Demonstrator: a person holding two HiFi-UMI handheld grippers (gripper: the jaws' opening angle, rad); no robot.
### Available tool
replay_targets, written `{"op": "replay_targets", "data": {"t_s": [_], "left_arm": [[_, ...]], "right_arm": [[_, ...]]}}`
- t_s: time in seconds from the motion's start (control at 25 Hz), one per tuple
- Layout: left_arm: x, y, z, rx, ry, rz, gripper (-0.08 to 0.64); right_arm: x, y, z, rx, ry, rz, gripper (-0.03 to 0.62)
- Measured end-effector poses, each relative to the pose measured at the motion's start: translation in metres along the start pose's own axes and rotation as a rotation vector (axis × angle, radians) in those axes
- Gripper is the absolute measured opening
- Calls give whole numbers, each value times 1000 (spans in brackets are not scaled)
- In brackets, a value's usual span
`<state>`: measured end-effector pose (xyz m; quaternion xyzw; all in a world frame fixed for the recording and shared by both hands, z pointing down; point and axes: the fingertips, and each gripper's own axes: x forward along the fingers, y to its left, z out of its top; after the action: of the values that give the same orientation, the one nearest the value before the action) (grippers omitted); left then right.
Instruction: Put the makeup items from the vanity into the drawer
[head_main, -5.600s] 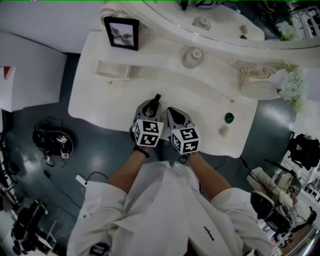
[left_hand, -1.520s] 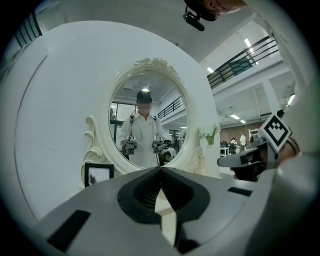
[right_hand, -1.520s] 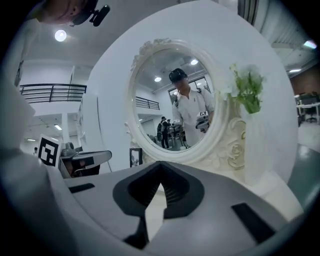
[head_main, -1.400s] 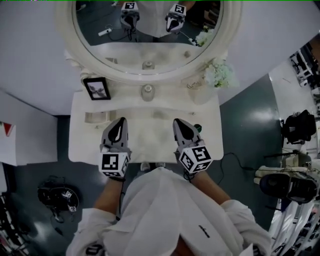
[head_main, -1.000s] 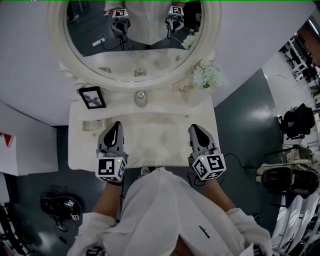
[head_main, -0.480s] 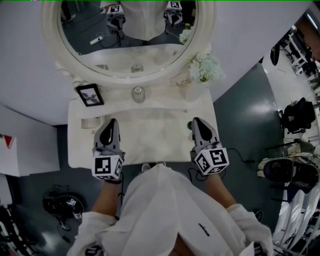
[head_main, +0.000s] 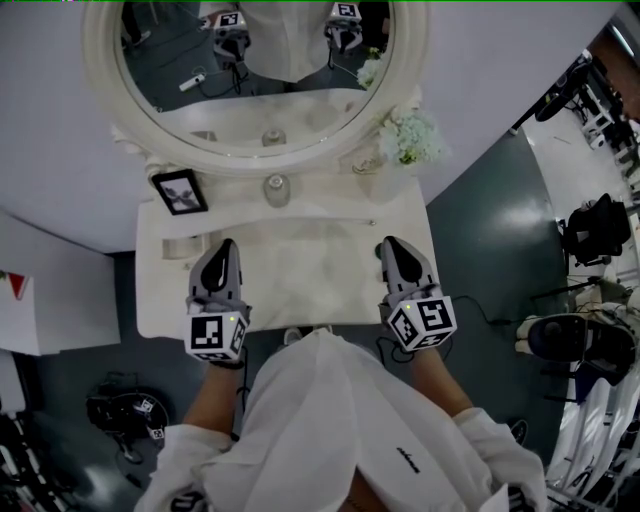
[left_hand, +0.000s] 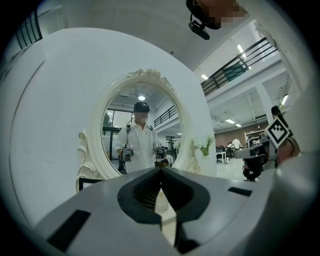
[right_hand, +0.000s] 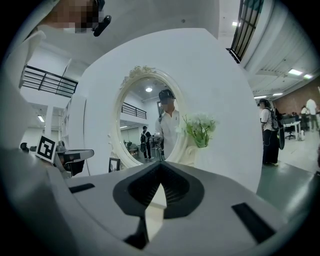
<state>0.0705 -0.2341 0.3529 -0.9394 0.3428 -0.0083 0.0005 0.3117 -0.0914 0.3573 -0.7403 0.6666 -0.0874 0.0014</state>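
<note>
Entry, head view. Both tongs hang over the front half of the vanity tabletop (head_main: 300, 275), pointing toward the mirror (head_main: 250, 70). The left tongs (head_main: 222, 246) are at the left side and the right tongs (head_main: 390, 243) at the right side, well apart from each other.

Left tongs: closed. In the left gripper view the dark ribbed pads (left_hand: 144, 191) meet at the tips, with only pale tabletop showing in the slit behind them. Nothing held.

Right tongs: closed. In the right gripper view the pads (right_hand: 148, 184) likewise meet at the tips. Nothing held.

Task items: I cannot pick out any makeup item on the tabletop; the patch under the right tongs is hidden. The small drawer (head_main: 178, 245) sits at the left rear of the tabletop, just ahead of the left tongs. It is too small for me to see into.

Other fixtures: picture frame (head_main: 182, 190) at left rear, a lidded jar (head_main: 276, 188) at centre rear, white flowers (head_main: 408, 135) at right rear.
</note>
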Motion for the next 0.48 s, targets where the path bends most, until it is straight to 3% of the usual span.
{"op": "replay_targets", "data": {"t_s": [0.48], "left_arm": [[2, -12, -2, -15, 9, -22, 28]], "right_arm": [[-1, -4, -3, 12, 8, -9, 17]]}}
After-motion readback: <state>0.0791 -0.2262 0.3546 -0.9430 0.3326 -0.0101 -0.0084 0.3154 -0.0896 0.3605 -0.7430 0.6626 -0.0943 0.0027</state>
